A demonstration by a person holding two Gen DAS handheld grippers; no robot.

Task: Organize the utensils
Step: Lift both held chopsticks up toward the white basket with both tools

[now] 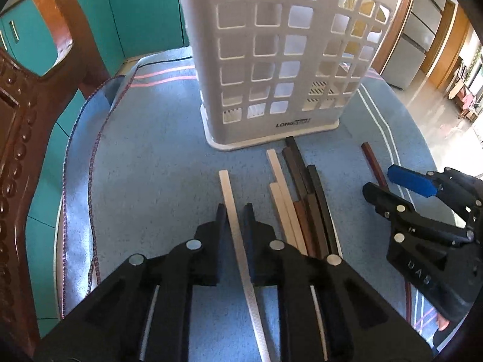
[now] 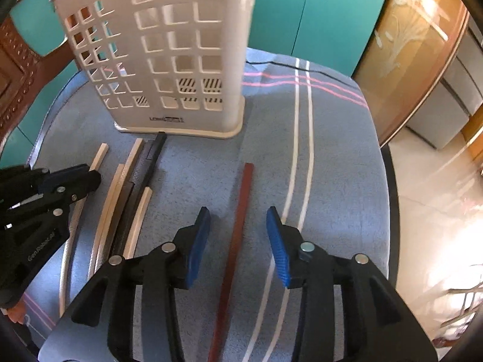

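The white holder (image 1: 271, 60) stands upright on the towel-covered tabletop (image 1: 157, 157). In front of the holder lie loose chopsticks. The left gripper (image 1: 235, 211) straddles a white chopstick (image 1: 232, 211), fingers narrowly apart, apparently not yet clamped. The right gripper (image 2: 238, 220) spreads wide around a reddish chopstick (image 2: 240, 211), aligned for pickup.

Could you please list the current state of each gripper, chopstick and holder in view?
Left gripper: nearly shut around lone white chopstick, still lying flat.
Right gripper: open, straddling reddish-brown chopstick.
White perforated plastic holder: upright.
Bundle of mixed chopsticks: lying flat.
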